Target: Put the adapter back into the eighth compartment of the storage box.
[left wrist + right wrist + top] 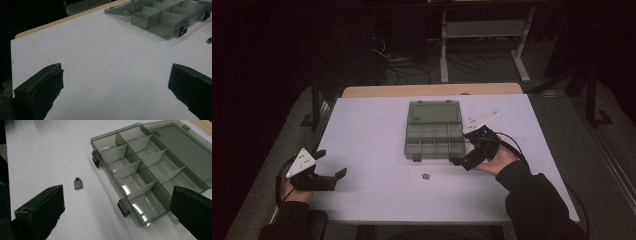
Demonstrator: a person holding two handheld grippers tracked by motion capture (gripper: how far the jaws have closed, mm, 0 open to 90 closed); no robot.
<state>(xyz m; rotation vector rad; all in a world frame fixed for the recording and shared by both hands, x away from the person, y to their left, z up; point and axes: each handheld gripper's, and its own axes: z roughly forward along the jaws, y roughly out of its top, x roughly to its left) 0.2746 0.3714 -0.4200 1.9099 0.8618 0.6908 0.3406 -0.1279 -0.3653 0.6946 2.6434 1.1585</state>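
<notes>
Smoky translucent plastic forms the compartment box [434,132], lying open mid-table with its flat lid folded to the far side; the right gripper view shows its thin dividers, glossy floors and two black latches [124,207]. A small dark adapter [78,184] lies on the matte white table [362,130] just near the box. The left gripper [332,167], near left, and the right gripper [462,152], beside the box's right near corner, both have their jaws apart, empty.

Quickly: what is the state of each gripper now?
Left gripper: open, holding nothing.
Right gripper: open, holding nothing, jaws either side of the grey transparent plastic compartment box corner.
</notes>
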